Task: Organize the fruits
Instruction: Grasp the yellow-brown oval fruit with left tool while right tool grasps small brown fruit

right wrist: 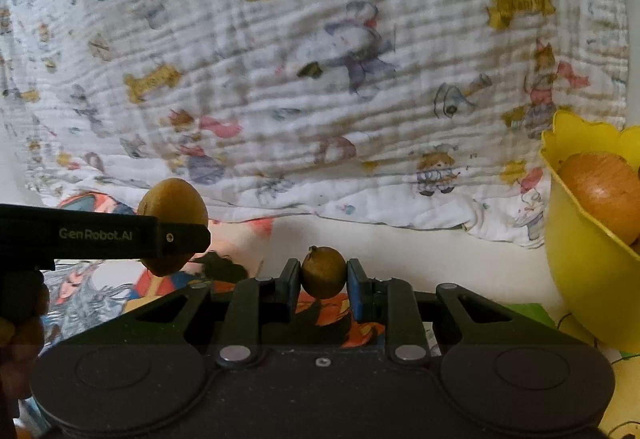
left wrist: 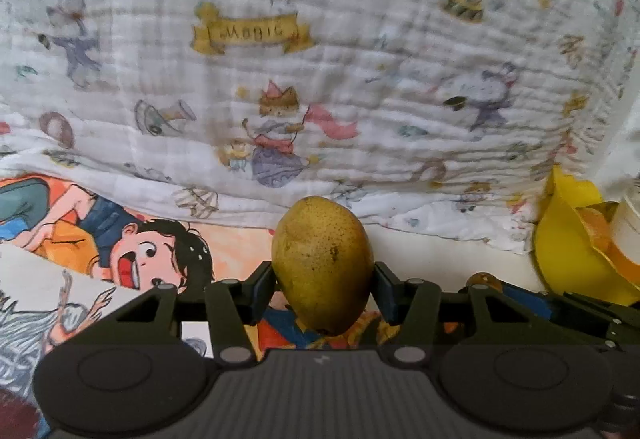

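Note:
My left gripper [left wrist: 324, 275] is shut on a yellow-green mango [left wrist: 323, 263], held upright above a cartoon-printed mat [left wrist: 120, 255]. The mango in the left gripper also shows in the right wrist view [right wrist: 173, 225], at the left. My right gripper [right wrist: 323, 275] is shut on a small round brown-green fruit [right wrist: 323, 272], held above the table. A yellow bowl [right wrist: 580, 279] stands at the right with an orange-red apple [right wrist: 604, 195] in it. The bowl also shows at the right edge of the left wrist view [left wrist: 568, 251].
A white cloth with printed cartoon animals [left wrist: 320, 79] hangs as a backdrop and folds onto the table. The right gripper's body [left wrist: 560, 311] reaches in low at the right of the left wrist view. A white object [left wrist: 628, 223] stands behind the bowl.

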Available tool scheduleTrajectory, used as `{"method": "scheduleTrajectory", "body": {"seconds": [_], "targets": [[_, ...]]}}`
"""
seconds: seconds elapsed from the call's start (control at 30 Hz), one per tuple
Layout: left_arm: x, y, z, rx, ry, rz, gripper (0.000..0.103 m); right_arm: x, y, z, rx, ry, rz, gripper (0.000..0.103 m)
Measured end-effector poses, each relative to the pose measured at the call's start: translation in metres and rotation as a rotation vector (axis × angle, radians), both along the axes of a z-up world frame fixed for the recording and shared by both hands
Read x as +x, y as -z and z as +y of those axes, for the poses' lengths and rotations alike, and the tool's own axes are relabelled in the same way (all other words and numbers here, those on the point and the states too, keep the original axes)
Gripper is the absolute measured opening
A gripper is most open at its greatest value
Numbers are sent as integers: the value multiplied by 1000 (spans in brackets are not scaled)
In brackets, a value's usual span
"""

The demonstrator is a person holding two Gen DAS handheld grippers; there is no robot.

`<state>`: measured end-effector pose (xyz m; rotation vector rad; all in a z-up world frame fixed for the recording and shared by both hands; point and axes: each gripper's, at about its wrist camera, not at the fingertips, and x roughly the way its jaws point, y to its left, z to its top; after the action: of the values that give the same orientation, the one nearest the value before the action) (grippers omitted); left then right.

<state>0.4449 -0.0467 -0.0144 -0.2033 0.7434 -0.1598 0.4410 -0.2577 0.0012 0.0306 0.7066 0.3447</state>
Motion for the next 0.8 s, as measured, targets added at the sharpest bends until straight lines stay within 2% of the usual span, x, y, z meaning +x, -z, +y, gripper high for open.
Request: {"method": "scheduleTrajectory", "body": {"seconds": [0.37, 0.6, 0.8], "targets": [[-58, -27, 7, -7, 3, -16, 57, -51, -25, 3, -2, -86, -35, 26], [-96, -30, 19, -22, -2, -14, 57, -88, -37, -4, -10, -145, -57, 26], [-127, -27, 26, -36, 17, 4, 57, -115, -36, -12, -14, -190, -30, 26]]}}
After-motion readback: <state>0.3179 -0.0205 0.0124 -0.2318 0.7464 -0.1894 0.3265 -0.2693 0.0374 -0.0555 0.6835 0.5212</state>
